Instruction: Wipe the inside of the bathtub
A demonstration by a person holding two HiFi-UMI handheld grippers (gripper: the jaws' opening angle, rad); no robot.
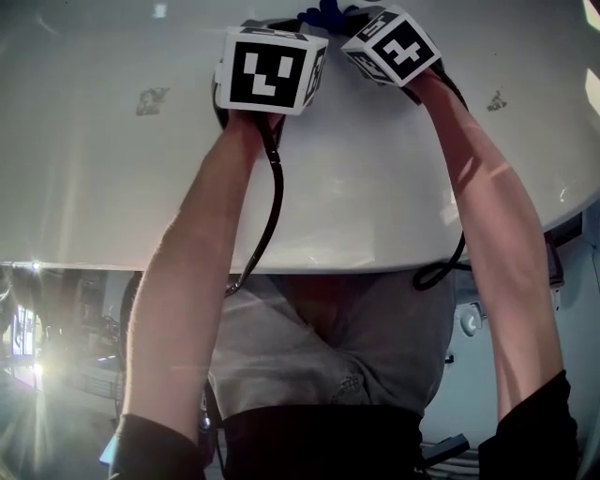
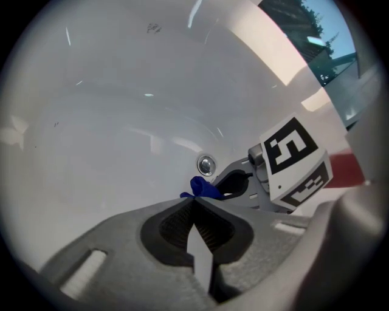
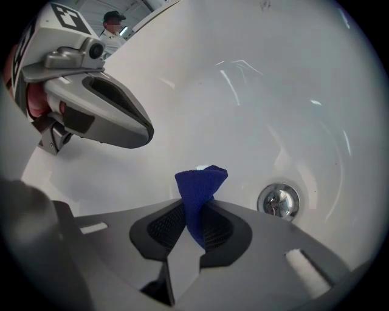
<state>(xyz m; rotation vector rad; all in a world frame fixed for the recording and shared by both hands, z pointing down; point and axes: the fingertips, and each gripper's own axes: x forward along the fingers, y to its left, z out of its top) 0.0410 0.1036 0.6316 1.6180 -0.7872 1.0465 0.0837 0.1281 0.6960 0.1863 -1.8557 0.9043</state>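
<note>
I lean over a white bathtub with both arms reaching down into it. My right gripper is shut on a folded blue cloth, which sticks up from its jaws just above the tub floor, left of the chrome drain. My left gripper is shut with nothing between its jaws. It hangs close beside the right gripper, whose cloth shows just past the left tips, with the drain beyond. In the head view only the marker cubes and a scrap of cloth show.
The tub's near rim presses against my torso. Black cables trail from both grippers over the rim. Small dark marks dot the tub's inner wall. A window lies beyond the far rim, and a person stands in the background.
</note>
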